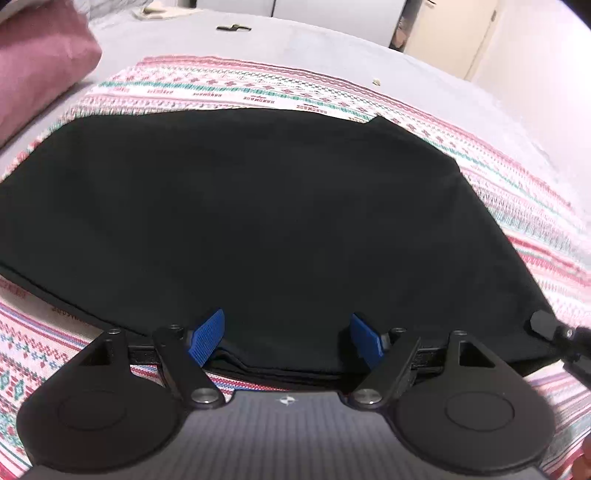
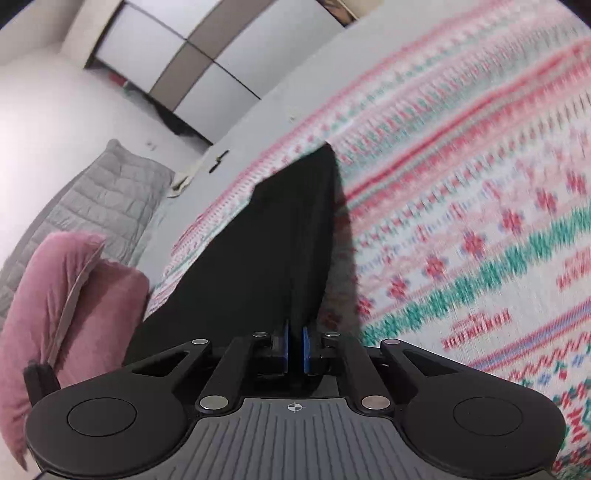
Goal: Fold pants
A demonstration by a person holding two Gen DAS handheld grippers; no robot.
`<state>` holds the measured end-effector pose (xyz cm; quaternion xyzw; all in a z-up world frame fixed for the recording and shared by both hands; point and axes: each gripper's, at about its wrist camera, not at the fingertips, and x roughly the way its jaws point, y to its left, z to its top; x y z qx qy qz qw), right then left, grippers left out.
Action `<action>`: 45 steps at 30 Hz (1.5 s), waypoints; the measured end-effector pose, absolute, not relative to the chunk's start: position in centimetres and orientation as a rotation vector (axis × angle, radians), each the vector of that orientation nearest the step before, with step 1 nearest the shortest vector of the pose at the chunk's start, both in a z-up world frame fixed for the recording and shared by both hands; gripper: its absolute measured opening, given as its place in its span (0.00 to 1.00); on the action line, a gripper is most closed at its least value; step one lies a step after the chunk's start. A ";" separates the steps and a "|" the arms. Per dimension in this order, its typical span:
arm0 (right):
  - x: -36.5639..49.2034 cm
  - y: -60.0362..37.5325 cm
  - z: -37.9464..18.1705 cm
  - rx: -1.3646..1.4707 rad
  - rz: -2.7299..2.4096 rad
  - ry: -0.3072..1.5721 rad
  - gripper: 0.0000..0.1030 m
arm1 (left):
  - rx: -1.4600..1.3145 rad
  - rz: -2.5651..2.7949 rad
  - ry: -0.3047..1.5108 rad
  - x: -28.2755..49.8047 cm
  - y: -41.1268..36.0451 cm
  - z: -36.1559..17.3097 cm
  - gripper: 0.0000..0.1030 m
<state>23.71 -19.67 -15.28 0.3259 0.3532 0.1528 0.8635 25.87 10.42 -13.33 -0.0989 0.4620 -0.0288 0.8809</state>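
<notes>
Black pants (image 1: 240, 221) lie spread flat on a patterned pink, white and green blanket (image 1: 229, 86). My left gripper (image 1: 286, 341) is open, its blue pads (image 1: 207, 338) spread wide over the near edge of the pants, holding nothing. My right gripper (image 2: 294, 349) is shut on an edge of the black pants (image 2: 258, 258), lifting the cloth above the blanket (image 2: 480, 221). Part of the right gripper (image 1: 554, 330) shows at the right edge of the left wrist view, at the pants' near right corner.
A pink cushion (image 1: 40, 70) lies at the far left of the bed; it also shows in the right wrist view (image 2: 74, 317). A grey quilted pillow (image 2: 92, 206) lies beyond it. A small dark object (image 1: 233, 28) lies on the grey sheet. Cupboards (image 2: 192, 66) stand behind.
</notes>
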 end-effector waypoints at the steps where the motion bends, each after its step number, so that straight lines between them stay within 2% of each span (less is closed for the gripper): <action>1: 23.8 -19.5 -14.9 0.660 0.321 0.729 0.06 | -0.235 -0.066 0.966 25.9 10.8 -13.2 0.92; 10: 23.2 -15.5 -11.0 0.489 0.276 0.565 0.04 | -0.505 -0.152 0.966 25.7 14.7 -13.9 0.93; 16: 24.5 -8.6 -6.4 0.360 0.282 0.456 0.03 | -0.744 -0.160 0.991 25.3 19.1 -13.7 0.93; 23: 24.6 6.6 -1.7 0.060 0.527 0.312 0.03 | -1.073 -0.018 0.694 21.7 33.8 -8.8 0.94; 27: 23.6 17.1 -4.5 -0.115 0.703 0.377 0.03 | -1.191 0.180 0.561 17.9 41.5 -8.8 0.94; 31: 22.0 24.5 -10.5 -0.288 0.808 0.505 0.03 | -1.214 0.256 0.618 16.7 43.5 -10.6 0.94; 35: 23.3 26.4 -14.0 -0.227 0.732 0.635 0.03 | -1.199 0.170 0.703 17.7 42.3 -11.2 0.94; 39: 24.0 25.3 -13.0 -0.088 0.692 0.636 0.04 | -1.219 0.178 0.693 17.6 42.6 -11.3 0.94; 42: 24.7 23.8 -12.3 0.009 0.692 0.665 0.12 | -1.193 0.190 0.715 17.7 42.4 -11.5 0.94; 43: 25.0 23.8 -12.0 0.022 0.721 0.690 0.24 | -1.194 0.186 0.724 18.2 42.6 -11.7 0.94; 44: 25.0 23.0 -11.9 0.044 0.766 0.716 0.43 | -1.196 0.179 0.731 18.3 42.6 -11.9 0.94; 45: 24.7 22.1 -11.6 0.071 0.791 0.728 0.53 | -1.197 0.175 0.734 18.7 42.8 -12.0 0.94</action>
